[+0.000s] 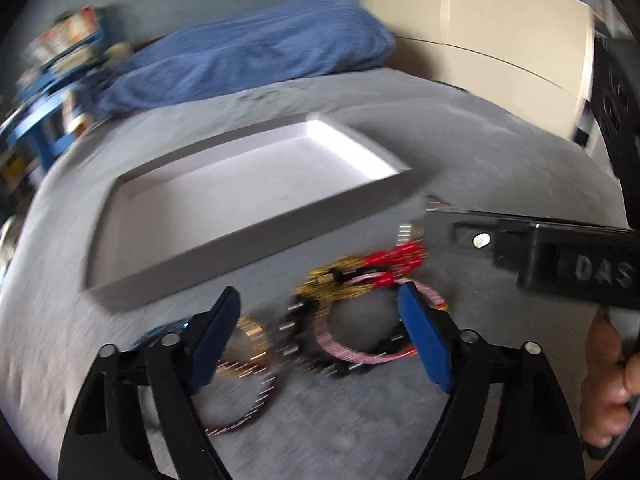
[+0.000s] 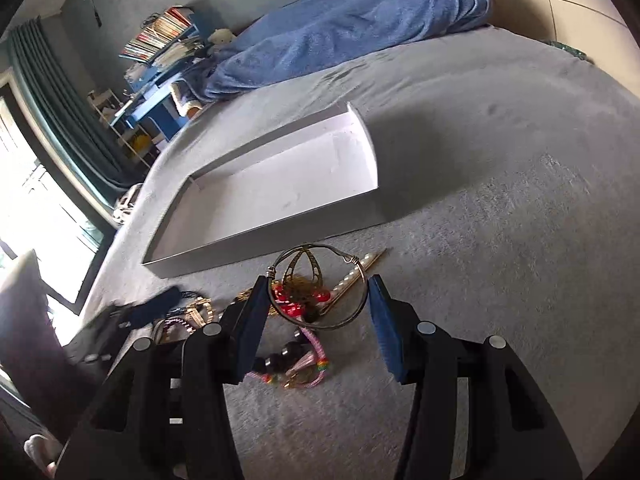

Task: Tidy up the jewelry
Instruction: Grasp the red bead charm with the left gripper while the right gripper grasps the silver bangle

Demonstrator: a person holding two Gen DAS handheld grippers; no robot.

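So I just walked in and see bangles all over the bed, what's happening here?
A person is sorting jewelry with tongs in each hand. The right tongs hold a silver wire bangle between their pads, just above the pile of bangles on the grey bedspread. The left tongs hover open over the same pile. The white tray behind holds nothing yet.

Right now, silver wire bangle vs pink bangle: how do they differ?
1. The silver wire bangle is thin bare metal, while the pink bangle is a thicker band wrapped in pink thread.
2. The silver wire bangle sits between the right gripper pads, one pad at its rim, while the pink bangle lies flat on the grey bed cover, ungripped.
Shared: both are round and outside the white tray.
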